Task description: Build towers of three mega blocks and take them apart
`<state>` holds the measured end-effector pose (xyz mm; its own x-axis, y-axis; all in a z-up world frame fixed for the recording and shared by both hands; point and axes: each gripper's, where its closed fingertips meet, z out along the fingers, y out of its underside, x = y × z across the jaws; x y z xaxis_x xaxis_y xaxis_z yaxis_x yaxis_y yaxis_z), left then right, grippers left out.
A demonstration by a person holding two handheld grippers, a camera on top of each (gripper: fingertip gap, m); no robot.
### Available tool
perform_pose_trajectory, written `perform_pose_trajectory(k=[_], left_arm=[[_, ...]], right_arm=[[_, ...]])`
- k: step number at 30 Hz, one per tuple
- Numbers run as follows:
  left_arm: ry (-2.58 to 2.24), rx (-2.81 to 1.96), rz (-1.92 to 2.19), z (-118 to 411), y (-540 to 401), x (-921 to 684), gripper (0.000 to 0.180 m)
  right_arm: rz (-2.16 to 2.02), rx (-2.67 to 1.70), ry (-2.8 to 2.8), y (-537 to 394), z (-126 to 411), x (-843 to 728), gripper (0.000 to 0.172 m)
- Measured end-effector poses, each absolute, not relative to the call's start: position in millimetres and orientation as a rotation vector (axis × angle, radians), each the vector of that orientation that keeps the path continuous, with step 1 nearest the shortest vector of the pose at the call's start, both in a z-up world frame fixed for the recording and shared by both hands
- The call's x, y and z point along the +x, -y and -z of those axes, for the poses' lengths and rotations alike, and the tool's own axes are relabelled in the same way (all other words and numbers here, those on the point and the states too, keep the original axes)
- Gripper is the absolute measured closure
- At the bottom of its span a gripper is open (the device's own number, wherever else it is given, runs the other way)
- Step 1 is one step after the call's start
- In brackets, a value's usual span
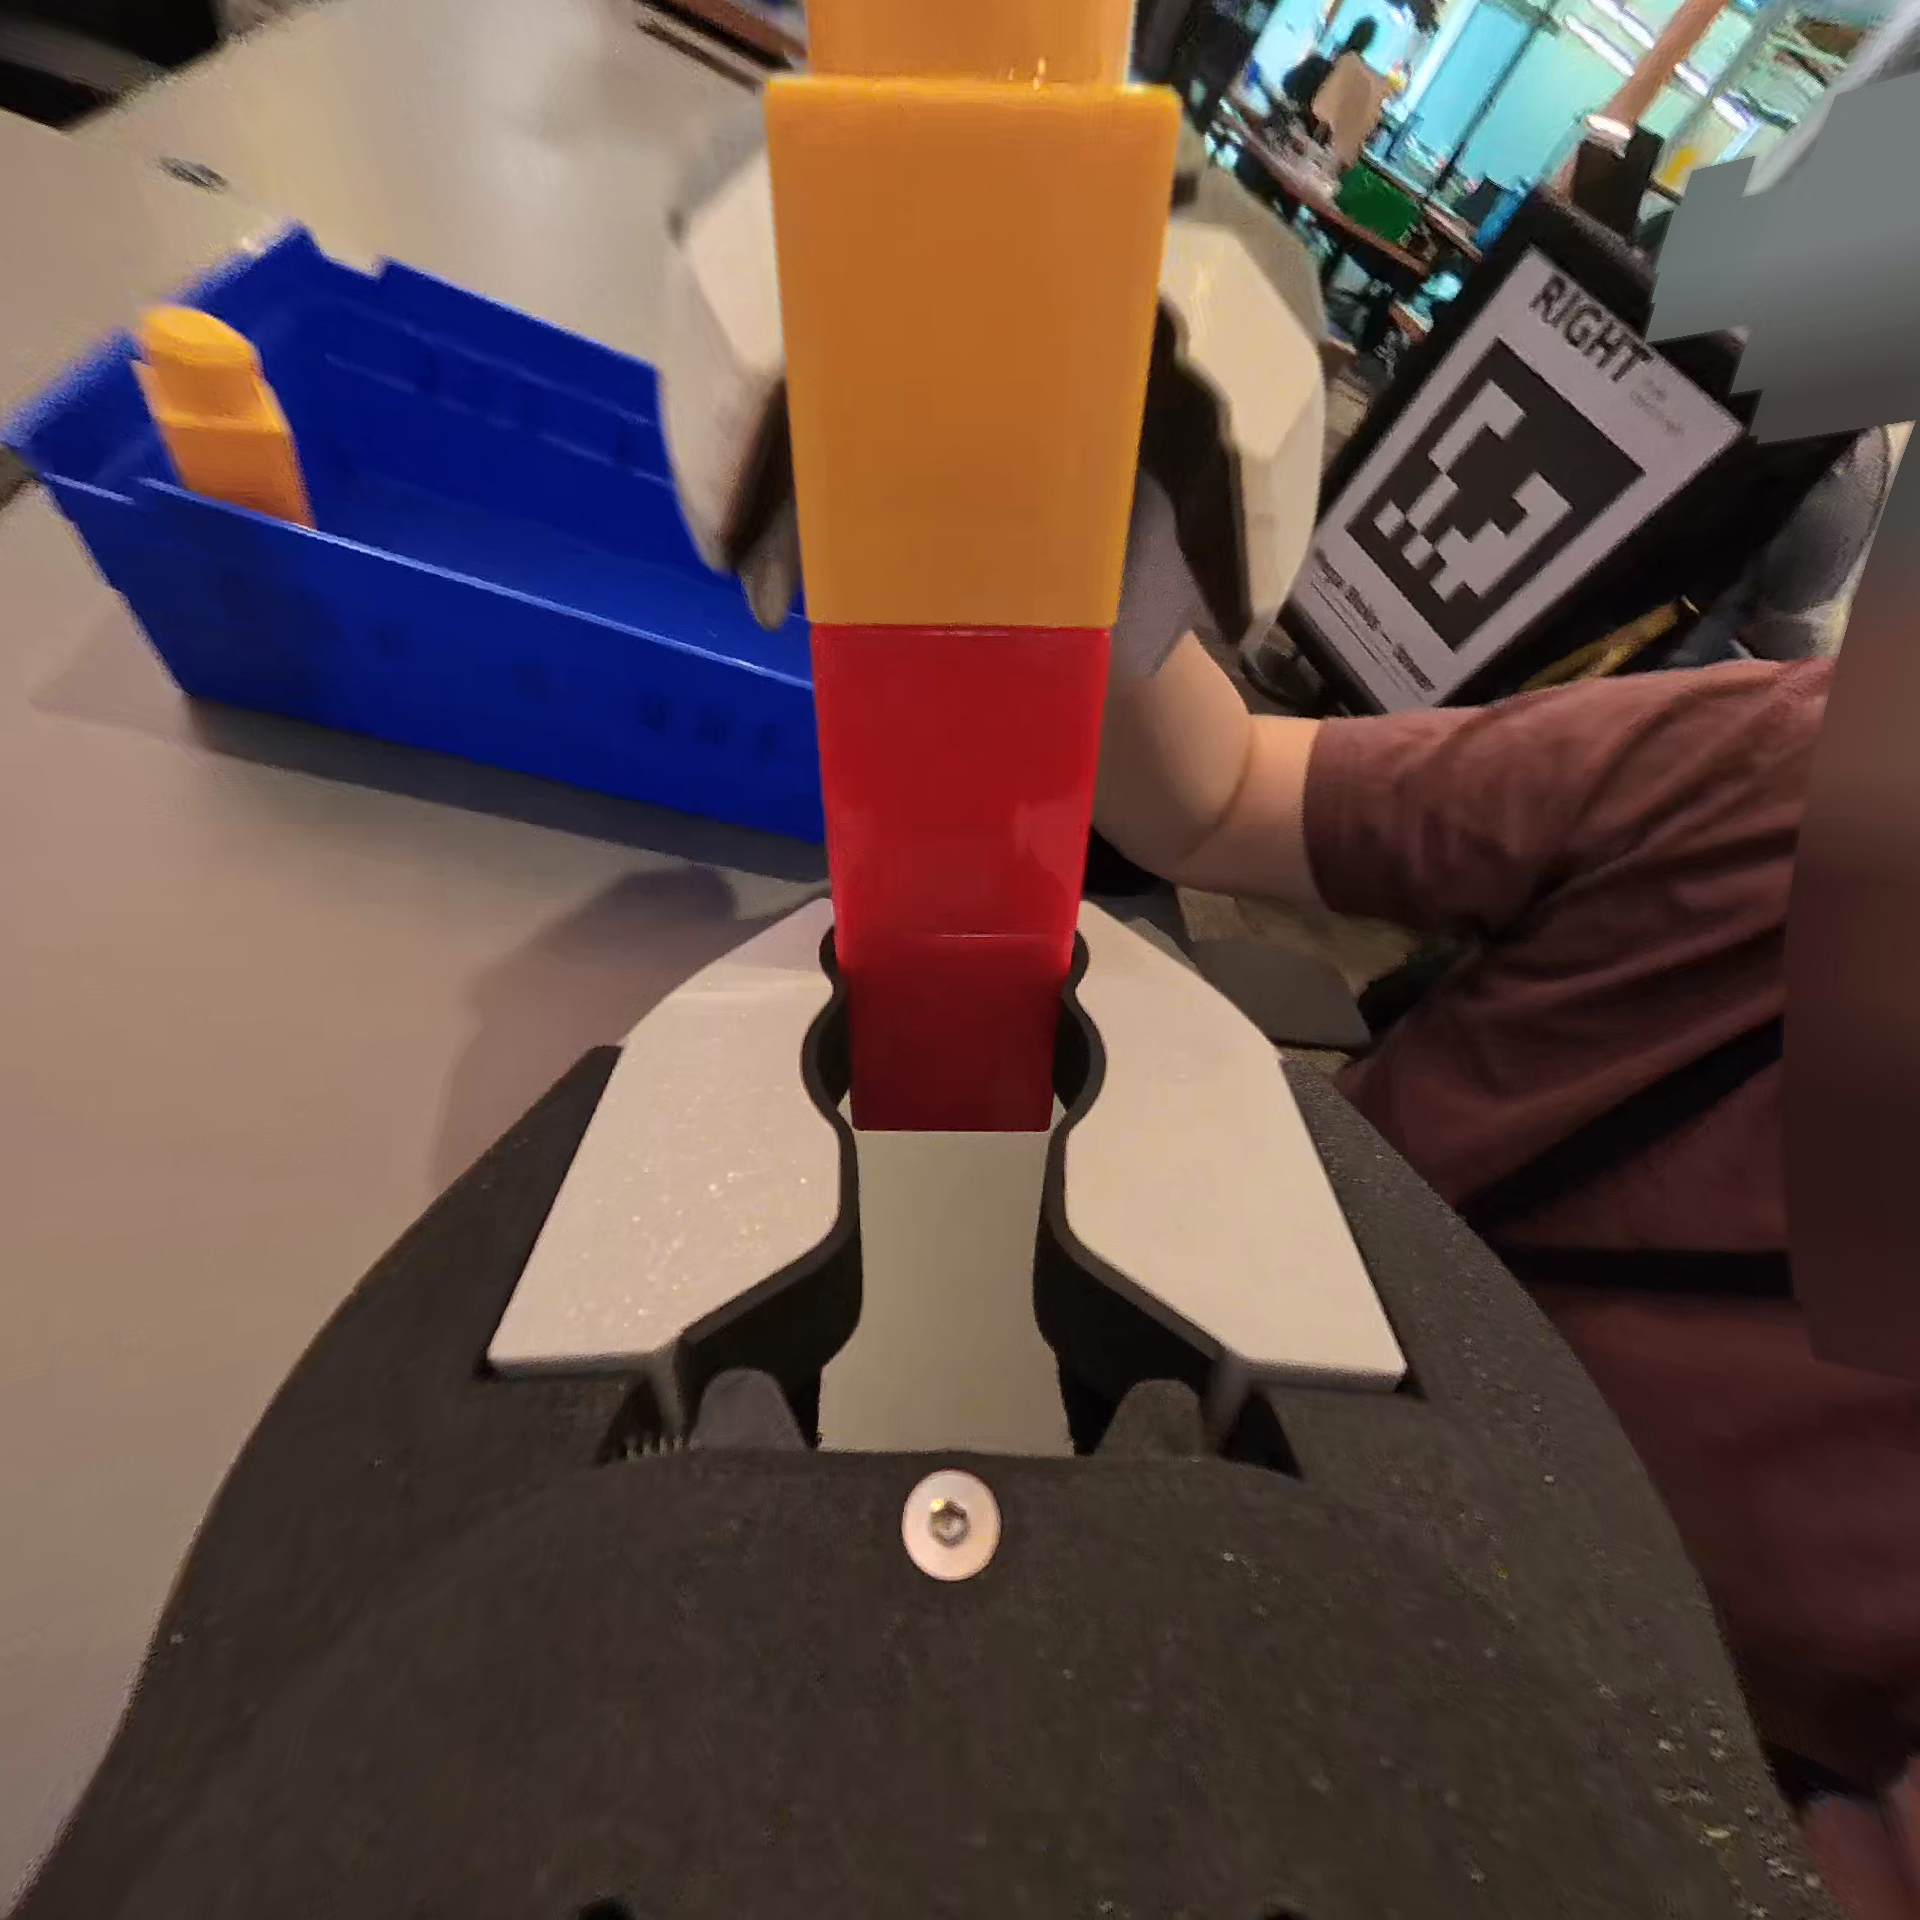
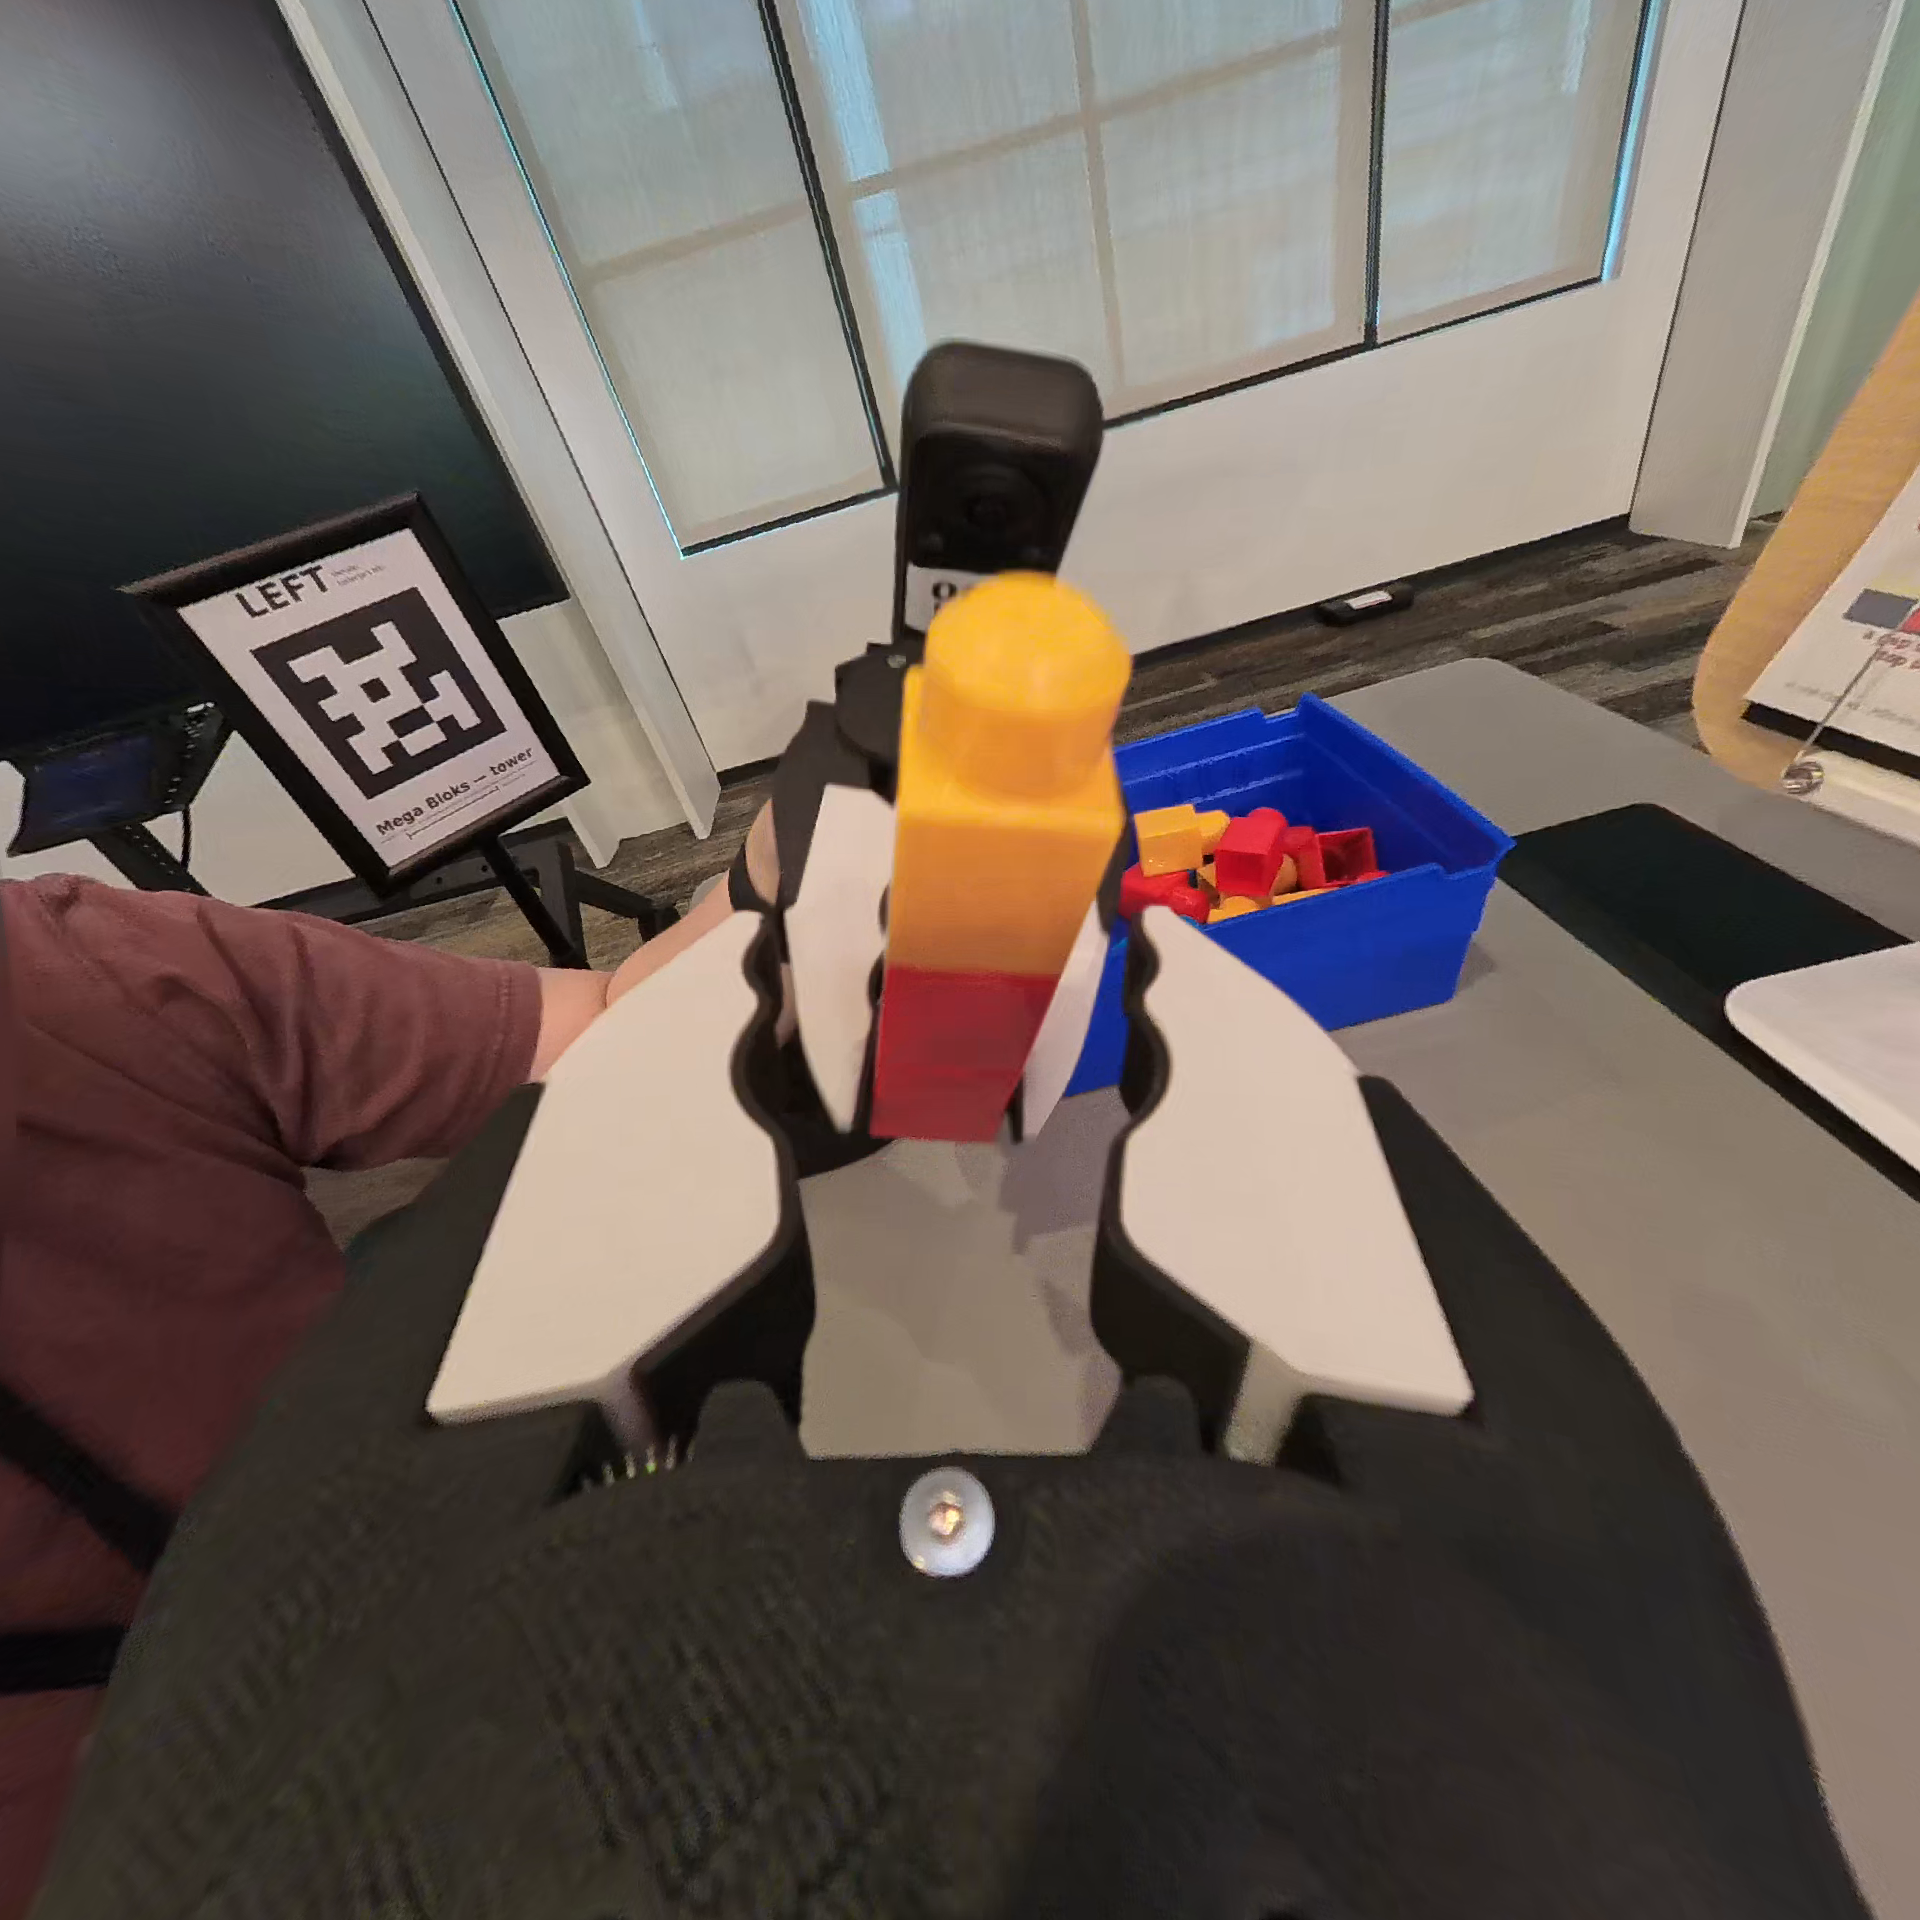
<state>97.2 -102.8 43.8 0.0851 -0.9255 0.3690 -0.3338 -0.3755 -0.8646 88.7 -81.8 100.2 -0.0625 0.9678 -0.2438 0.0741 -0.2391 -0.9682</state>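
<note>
Left gripper [image 1: 951,1023] clamped on red block [image 1: 951,831] at tower base, yellow block [image 1: 966,343] on top, above grey table [image 1: 260,987]. Right gripper [image 2: 951,997] spread wide, fingers flanking tower without contact. Blue bin [image 2: 1382,935] behind.

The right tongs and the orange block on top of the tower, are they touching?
Apart. The right wrist view shows the right tongs spread wide, with open space between each finger and the orange block; the left tongs hold the tower lower down.

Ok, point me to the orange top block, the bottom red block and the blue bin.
orange top block [image 2: 997,873], right wrist view, front face.
bottom red block [image 1: 951,1039], left wrist view, face between the fingers.
blue bin [image 2: 1351,966], right wrist view, outer wall.
</note>
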Motion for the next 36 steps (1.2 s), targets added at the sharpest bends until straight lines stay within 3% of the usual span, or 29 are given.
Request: perform_pose_trajectory(k=[4, 5, 6, 10, 13, 15, 20, 24, 29, 36], left_arm=[[-1.233, -1.752, 1.252, -50.6, 101.2, 89.8, 0.145], [-1.253, -1.755, 1.239, -49.8, 103.6, 90.7, 0.144], [-1.264, -1.752, 1.221, -49.7, 104.5, 91.8, 0.142], [-1.193, -1.718, 1.139, -59.9, 94.6, 87.9, 0.111], [-1.117, -1.675, 1.155, -77.2, 90.6, 73.4, 0.112], [-1.078, -1.675, 1.124, -82.9, 86.4, 62.7, 0.112], [-1.042, -1.718, 1.033, -85.0, 80.5, 44.7, 0.113], [-0.999, -1.708, 0.990, -92.7, 77.6, 30.0, 0.115], [-0.972, -1.682, 0.978, -101.8, 78.0, 19.1, 0.117], [-0.932, -1.764, 0.826, -94.4, 68.0, -8.1, 0.120]], right_arm=[[-1.452, -1.479, 1.240, 87.7, -78.1, 69.9, 0.116], [-1.467, -1.477, 1.271, 91.6, -74.2, 67.1, 0.134], [-1.471, -1.474, 1.288, 93.2, -72.9, 66.0, 0.137], [-1.342, -1.411, 1.186, 73.9, -101.6, 95.2, 0.137], [-1.066, -1.359, 0.971, 33.8, -142.5, 172.2, 0.137], [-0.713, -1.452, 0.757, -17.1, -140.5, 245.4, 0.137], [-0.317, -1.938, 0.337, -123.9, -10.7, 362.4, 0.137], [-0.156, -2.147, 0.283, -149.2, 72.5, 382.0, 0.137], [-0.123, -2.215, 0.229, -156.3, 106.8, 391.8, 0.137], [-0.113, -2.237, 0.251, -155.5, 115.7, 392.1, 0.136]])
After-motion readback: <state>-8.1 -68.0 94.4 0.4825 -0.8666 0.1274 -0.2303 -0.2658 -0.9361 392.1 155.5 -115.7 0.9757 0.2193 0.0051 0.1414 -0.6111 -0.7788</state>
